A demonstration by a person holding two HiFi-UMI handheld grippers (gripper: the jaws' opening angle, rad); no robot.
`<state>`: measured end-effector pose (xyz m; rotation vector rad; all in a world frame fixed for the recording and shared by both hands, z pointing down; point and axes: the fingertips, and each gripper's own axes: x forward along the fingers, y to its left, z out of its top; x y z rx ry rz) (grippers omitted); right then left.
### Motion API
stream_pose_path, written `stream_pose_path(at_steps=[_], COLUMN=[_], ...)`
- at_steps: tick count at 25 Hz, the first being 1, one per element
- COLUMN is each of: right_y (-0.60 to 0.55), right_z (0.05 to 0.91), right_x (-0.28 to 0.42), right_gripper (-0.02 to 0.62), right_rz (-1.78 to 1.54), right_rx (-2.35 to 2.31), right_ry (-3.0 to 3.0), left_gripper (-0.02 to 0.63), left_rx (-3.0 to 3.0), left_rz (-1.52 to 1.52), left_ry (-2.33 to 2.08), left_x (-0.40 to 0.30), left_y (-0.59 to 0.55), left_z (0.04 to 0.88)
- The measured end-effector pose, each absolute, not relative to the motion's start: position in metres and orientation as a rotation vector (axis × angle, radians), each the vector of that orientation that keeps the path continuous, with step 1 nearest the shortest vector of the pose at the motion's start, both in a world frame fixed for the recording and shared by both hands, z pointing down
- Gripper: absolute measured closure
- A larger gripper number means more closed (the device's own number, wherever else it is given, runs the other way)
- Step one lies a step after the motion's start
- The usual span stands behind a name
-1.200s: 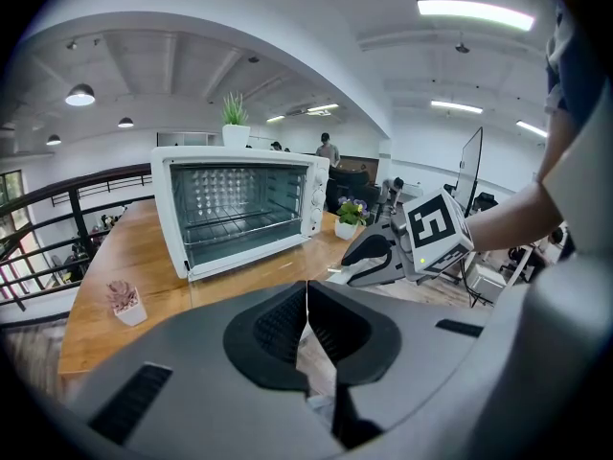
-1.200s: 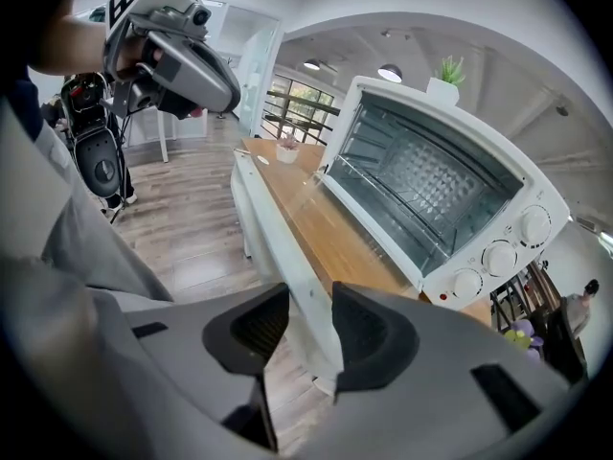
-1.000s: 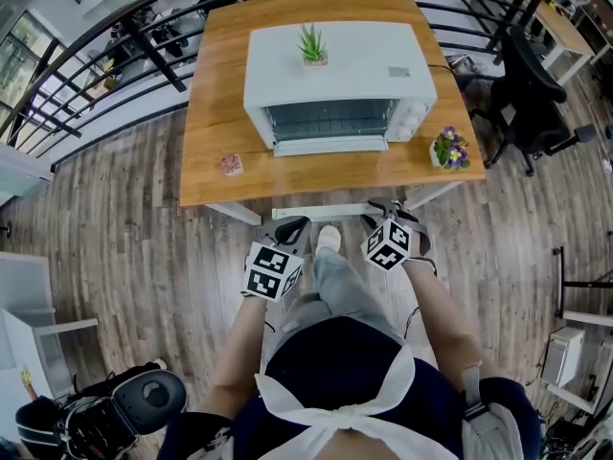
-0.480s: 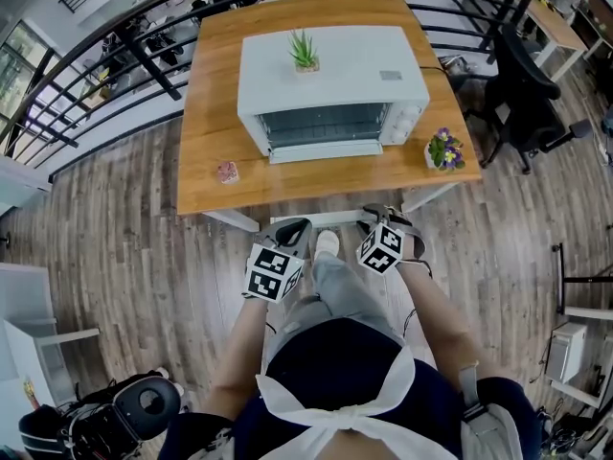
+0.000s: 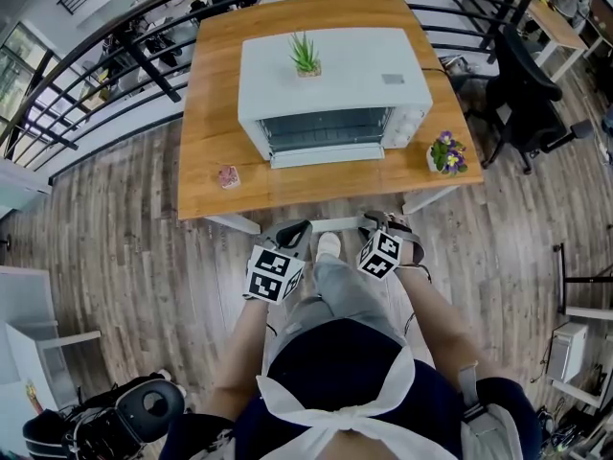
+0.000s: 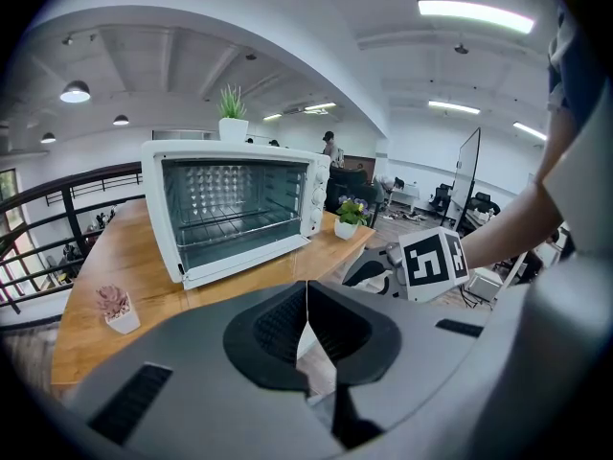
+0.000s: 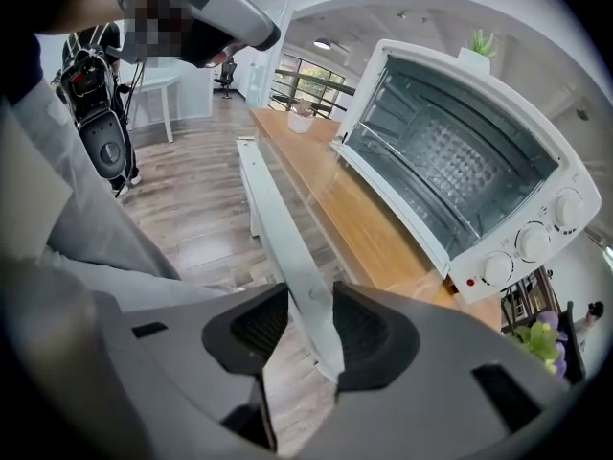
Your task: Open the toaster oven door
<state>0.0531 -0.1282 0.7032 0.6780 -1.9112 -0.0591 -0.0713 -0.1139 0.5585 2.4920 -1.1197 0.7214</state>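
The white toaster oven (image 5: pixel 335 75) stands in the middle of the wooden table (image 5: pixel 215 113), its glass door toward me and seemingly closed; a rack shows through the glass (image 6: pixel 235 209). Both grippers hang low in front of the table's near edge, well short of the oven. My left gripper (image 5: pixel 292 230) is shut with nothing in it, its jaws meeting (image 6: pixel 306 300). My right gripper (image 5: pixel 383 220) is open (image 7: pixel 311 319), and the table's white crossbar (image 7: pixel 283 238) shows through the gap between its jaws. The oven (image 7: pixel 460 180) lies up and to the right of it.
A green plant (image 5: pixel 306 56) sits on the oven. A pink succulent pot (image 5: pixel 229 176) is at the table's front left and a purple flower pot (image 5: pixel 447 151) at the front right. A black railing (image 5: pixel 115 46) runs behind and a black office chair (image 5: pixel 527 94) stands to the right.
My right gripper has sunk a little in front of the table. The left gripper has stayed where it was. The oven door looks the same.
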Motion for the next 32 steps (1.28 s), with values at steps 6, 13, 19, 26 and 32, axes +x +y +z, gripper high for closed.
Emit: stream_pose_path(at_steps=[6, 13, 19, 26, 32], right_y=[-0.130, -0.129, -0.129, -0.129, -0.129], right_z=[0.713, 0.724, 0.734, 0.732, 0.716], right_x=[0.053, 0.052, 0.057, 0.064, 0.067], right_gripper=[0.445, 0.443, 0.473, 0.494, 0.468], right_rz=[-0.062, -0.050, 0.042, 0.138, 0.264], right_rx=[0.664, 0.663, 0.695, 0.754, 0.795], right_ry=[-1.888, -1.868, -1.865, -1.883, -1.928], left_gripper=[0.583, 0.582, 0.582, 0.581, 0.581], left_rx=[2.489, 2.492, 2.506, 2.518, 2.525], left_rz=[0.719, 0.726, 0.720, 0.724, 0.714], left_ry=[-1.124, -1.115, -1.118, -1.112, -1.121], left_x=[-0.077, -0.080, -0.083, -0.084, -0.083], left_y=[-0.118, -0.121, -0.125, -0.124, -0.125], left_z=[0.561, 0.564, 0.565, 0.567, 0.562])
